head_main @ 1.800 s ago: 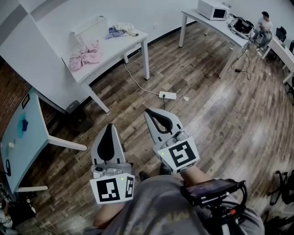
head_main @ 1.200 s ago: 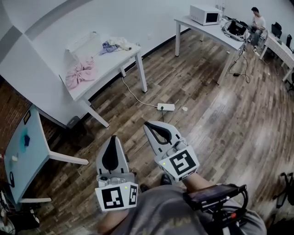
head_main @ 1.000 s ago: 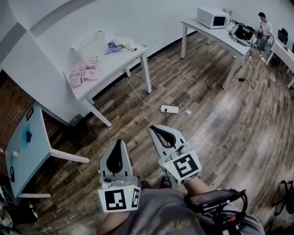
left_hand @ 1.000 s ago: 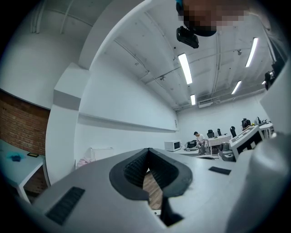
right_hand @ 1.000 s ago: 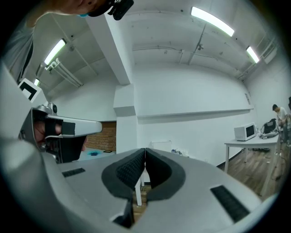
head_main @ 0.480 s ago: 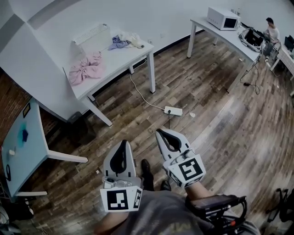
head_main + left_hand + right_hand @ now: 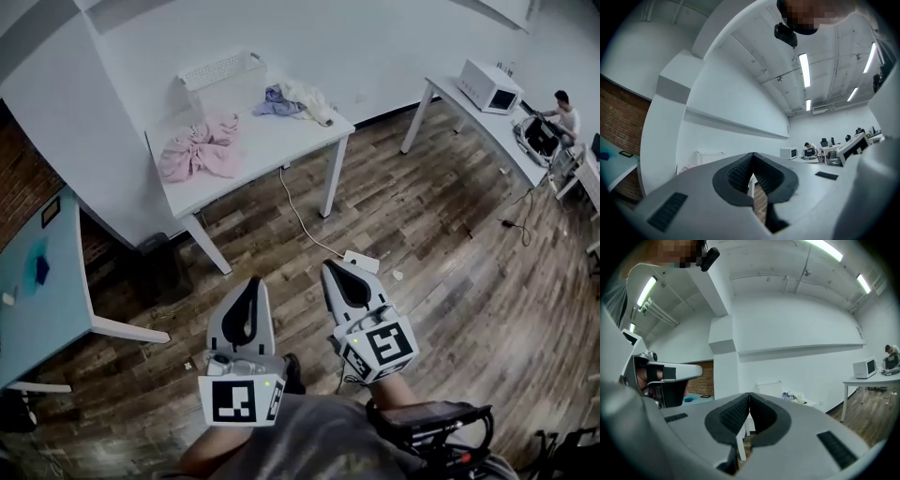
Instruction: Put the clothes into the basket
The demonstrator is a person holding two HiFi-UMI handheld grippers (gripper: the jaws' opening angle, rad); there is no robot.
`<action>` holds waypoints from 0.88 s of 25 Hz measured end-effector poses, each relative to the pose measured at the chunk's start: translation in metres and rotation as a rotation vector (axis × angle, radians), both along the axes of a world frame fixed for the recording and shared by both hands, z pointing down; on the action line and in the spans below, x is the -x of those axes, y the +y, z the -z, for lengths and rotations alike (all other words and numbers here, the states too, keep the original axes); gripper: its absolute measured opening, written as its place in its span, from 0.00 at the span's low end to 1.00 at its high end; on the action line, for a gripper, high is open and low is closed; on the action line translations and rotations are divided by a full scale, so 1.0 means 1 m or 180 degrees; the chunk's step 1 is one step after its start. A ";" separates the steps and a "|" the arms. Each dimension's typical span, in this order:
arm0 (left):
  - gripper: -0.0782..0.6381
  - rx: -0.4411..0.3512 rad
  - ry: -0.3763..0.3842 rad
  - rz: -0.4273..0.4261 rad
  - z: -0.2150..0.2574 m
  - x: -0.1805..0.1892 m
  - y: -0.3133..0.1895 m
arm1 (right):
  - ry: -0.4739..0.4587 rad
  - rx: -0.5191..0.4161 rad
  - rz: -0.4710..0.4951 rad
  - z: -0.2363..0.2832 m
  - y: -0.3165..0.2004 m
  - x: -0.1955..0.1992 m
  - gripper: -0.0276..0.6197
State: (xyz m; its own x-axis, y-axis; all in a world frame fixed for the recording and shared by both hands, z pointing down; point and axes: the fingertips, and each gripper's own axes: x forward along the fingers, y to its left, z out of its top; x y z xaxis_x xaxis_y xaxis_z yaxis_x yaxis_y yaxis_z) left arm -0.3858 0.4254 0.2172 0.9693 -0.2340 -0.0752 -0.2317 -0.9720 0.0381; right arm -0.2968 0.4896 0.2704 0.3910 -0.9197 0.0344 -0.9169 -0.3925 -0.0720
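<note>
A white table point(image 7: 272, 141) stands ahead of me against the wall. On it lie a crumpled pink garment point(image 7: 199, 150), a small lavender-blue garment point(image 7: 274, 101) and a cream one point(image 7: 307, 97). A white slatted basket point(image 7: 223, 79) sits at the table's back edge, apart from the clothes. My left gripper point(image 7: 252, 282) and right gripper point(image 7: 329, 268) are held side by side, level, over the wooden floor, well short of the table. Both are shut with nothing in them. The right gripper view shows the basket point(image 7: 768, 386) and clothes point(image 7: 795, 397) far off beyond the closed jaws.
A teal table point(image 7: 52, 281) stands at the left. A power strip point(image 7: 361, 262) and its cable lie on the floor below the white table, and a dark box point(image 7: 161, 270) sits beside its leg. At far right is a desk with a microwave point(image 7: 487, 84) and a seated person point(image 7: 564, 107).
Both grippers have travelled forward over the floor toward the white table, which now appears larger and nearer. The jaws stay closed and empty.
</note>
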 end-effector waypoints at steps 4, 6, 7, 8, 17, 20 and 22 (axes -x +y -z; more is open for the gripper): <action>0.12 0.0005 0.0145 0.0014 0.010 -0.009 -0.034 | 0.0111 -0.0025 0.0097 0.015 -0.042 -0.010 0.05; 0.12 0.0020 0.0208 0.0030 0.012 -0.013 -0.048 | 0.0174 -0.0031 0.0139 0.022 -0.057 -0.013 0.05; 0.12 0.0028 0.0217 0.0034 0.012 -0.016 -0.053 | 0.0197 -0.0024 0.0149 0.023 -0.063 -0.015 0.05; 0.12 0.0039 0.0210 0.0033 0.009 -0.018 -0.058 | 0.0211 -0.0012 0.0151 0.023 -0.067 -0.016 0.05; 0.12 0.0157 0.0107 -0.0100 -0.008 -0.053 -0.072 | 0.0129 0.0044 -0.0082 0.010 -0.068 -0.057 0.05; 0.12 0.0149 0.0026 -0.0140 -0.016 -0.065 -0.075 | 0.0088 0.0039 -0.0166 0.005 -0.067 -0.074 0.05; 0.12 0.0177 -0.0017 -0.0123 -0.020 -0.074 -0.080 | 0.0054 0.0053 -0.0189 -0.001 -0.070 -0.086 0.05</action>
